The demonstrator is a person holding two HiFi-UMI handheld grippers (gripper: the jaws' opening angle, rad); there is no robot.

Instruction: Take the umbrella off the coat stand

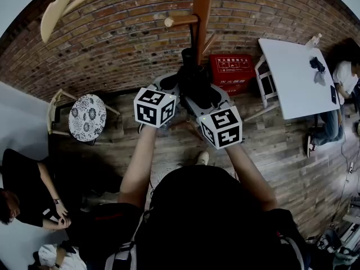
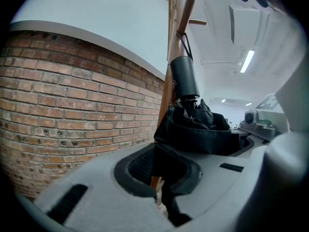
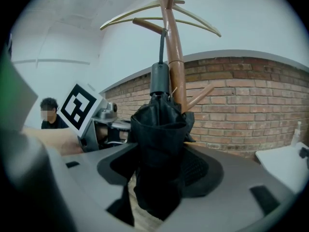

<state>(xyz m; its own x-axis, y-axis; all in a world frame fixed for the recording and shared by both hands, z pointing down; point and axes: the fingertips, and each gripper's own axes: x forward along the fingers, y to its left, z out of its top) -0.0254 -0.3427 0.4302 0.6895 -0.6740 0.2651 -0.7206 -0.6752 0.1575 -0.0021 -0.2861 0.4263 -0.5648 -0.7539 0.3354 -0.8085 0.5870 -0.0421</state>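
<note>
A folded black umbrella (image 1: 194, 80) hangs by its strap (image 3: 162, 42) from a peg of the wooden coat stand (image 1: 202, 10). In the right gripper view the umbrella (image 3: 159, 129) fills the gap between the jaws of my right gripper (image 3: 159, 178), and both pads press on its fabric. From the other side my left gripper (image 2: 166, 178) has the umbrella's lower fabric (image 2: 198, 129) wedged between its jaws, the handle (image 2: 185, 76) rising against the pole (image 2: 169, 81). The head view shows the left gripper (image 1: 171, 89) and right gripper (image 1: 216, 100) flanking the bundle.
A brick wall (image 1: 112, 44) stands behind the stand. A red box (image 1: 232, 72) sits at its foot, a white table (image 1: 295, 77) to the right, a patterned stool (image 1: 87, 117) to the left. People sit at lower left (image 1: 28, 196) and far right (image 1: 346, 75). A wooden hanger (image 1: 62, 4) hangs overhead.
</note>
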